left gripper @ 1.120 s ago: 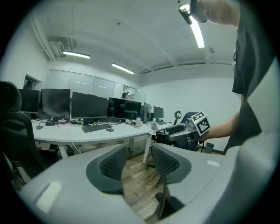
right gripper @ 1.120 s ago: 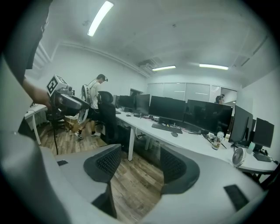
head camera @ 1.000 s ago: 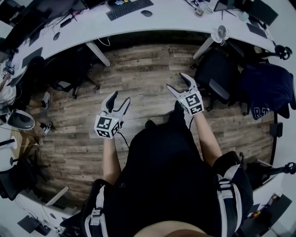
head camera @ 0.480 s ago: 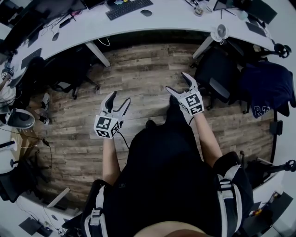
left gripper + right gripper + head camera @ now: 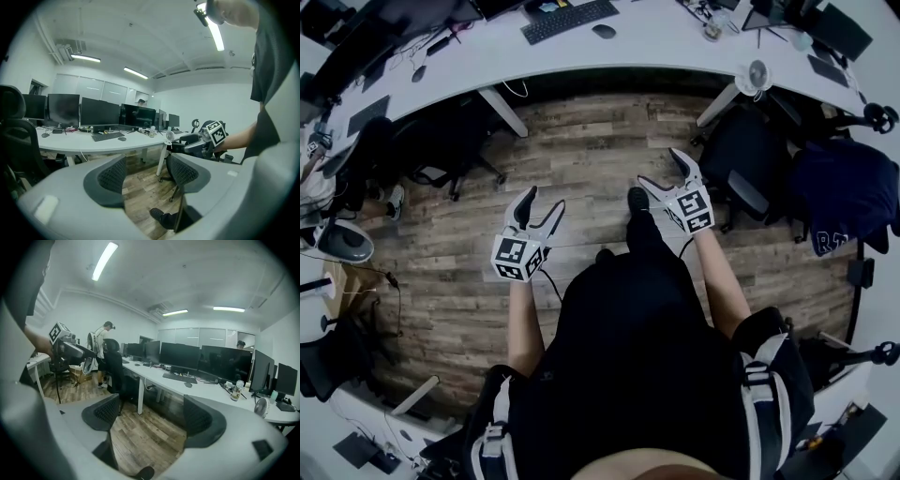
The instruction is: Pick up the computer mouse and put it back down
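Left tongs (image 5: 542, 199): spread wide, nothing between them, held over the wooden floor (image 5: 581, 150). Computer mouse (image 5: 603, 31): far off on the white surface (image 5: 656, 42), just right of the black keyboard (image 5: 572, 19), well apart from both tongs. Right tongs (image 5: 661, 169): spread wide too, empty.

Risks, as I judge them: the reach is long, and coming in low I could clip the surface's edge. Closing from the left could nudge the keyboard. Pinching the mouse high on its dome could let it slip out.

Mouse looks small, dark, low and rounded, lying flat; no cord visible.
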